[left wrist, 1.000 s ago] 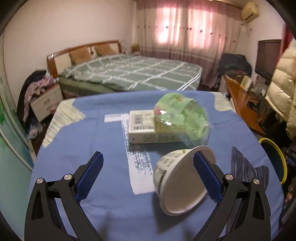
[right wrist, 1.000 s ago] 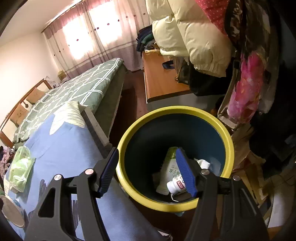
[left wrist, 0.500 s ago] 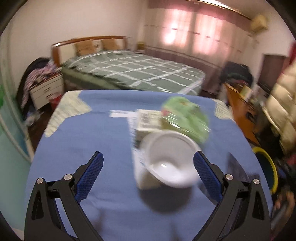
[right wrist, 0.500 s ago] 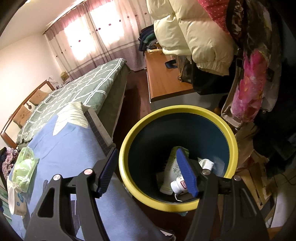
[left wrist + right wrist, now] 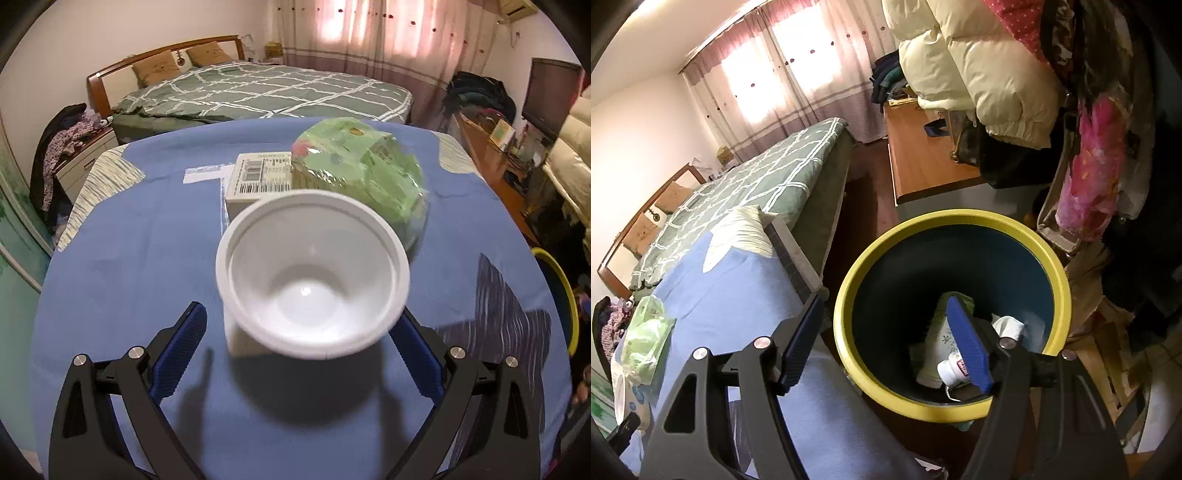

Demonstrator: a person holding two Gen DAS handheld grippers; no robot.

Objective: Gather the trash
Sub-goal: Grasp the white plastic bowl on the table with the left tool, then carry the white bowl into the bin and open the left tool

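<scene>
A white paper cup (image 5: 312,275) lies on its side on the blue table (image 5: 122,258), its mouth facing me. My left gripper (image 5: 299,339) is open, its blue pads on either side of the cup's rim, not gripping. Behind the cup lie a white box (image 5: 256,179) and a green plastic wrapper (image 5: 360,173). My right gripper (image 5: 886,343) is open and empty above the near rim of a yellow-rimmed bin (image 5: 960,229). The bin holds a small white bottle (image 5: 951,367), a carton and crumpled paper.
The bin's yellow rim also shows at the table's right edge in the left wrist view (image 5: 563,295). A bed (image 5: 258,92) stands beyond the table. A wooden desk (image 5: 923,158) and hanging coats (image 5: 979,74) crowd the bin's far side.
My left gripper has moved in on the cup, which now faces me between the pads. My right gripper has pulled back slightly above the bin, still open.
</scene>
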